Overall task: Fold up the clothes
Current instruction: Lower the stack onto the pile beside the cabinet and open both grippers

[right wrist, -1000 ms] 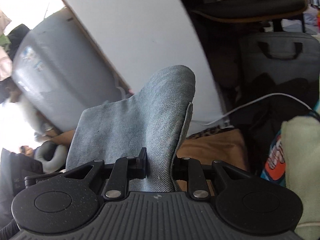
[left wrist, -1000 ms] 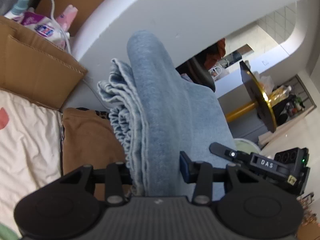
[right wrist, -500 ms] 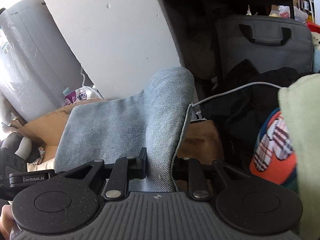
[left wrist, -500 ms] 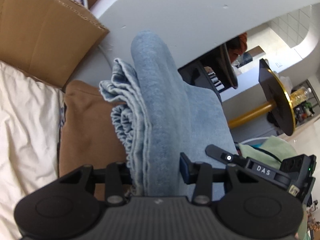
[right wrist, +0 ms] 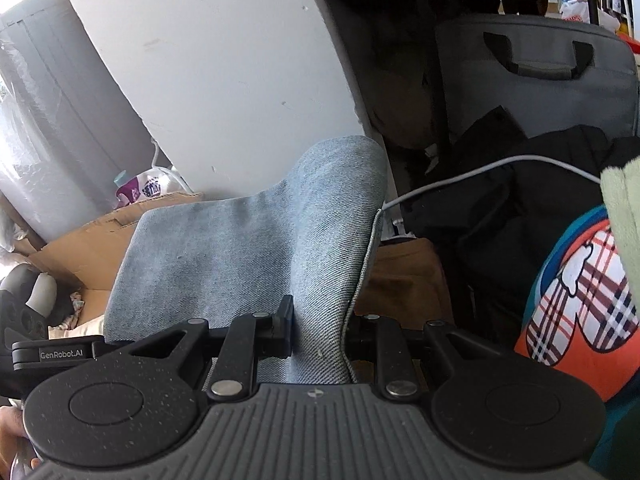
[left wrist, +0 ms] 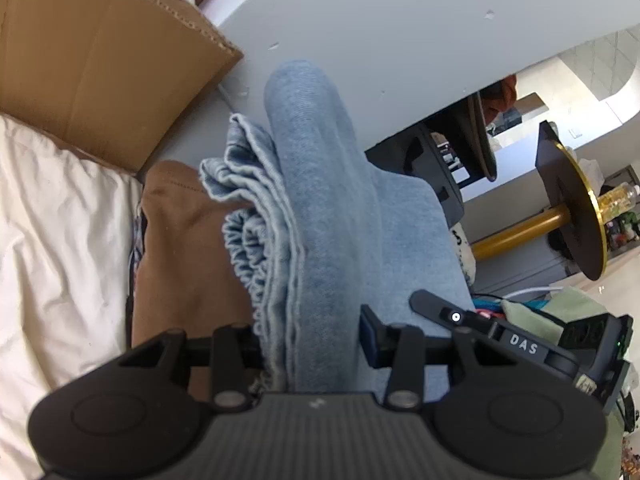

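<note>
Between both jaws (clamped): denim garment (left wrist: 320, 216).

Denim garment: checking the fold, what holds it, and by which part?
Both tools grip the denim garment: left tool clamps its bunched layered edges, right tool a folded end.

Light-blue denim garment (left wrist: 320, 216), folded in layers, hangs bunched above a brown garment (left wrist: 184, 248).

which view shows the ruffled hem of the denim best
Left wrist: the denim's ruffled hem lies in plain layers beside the left tongs. Right wrist shows only smooth denim and one stitched edge.
</note>
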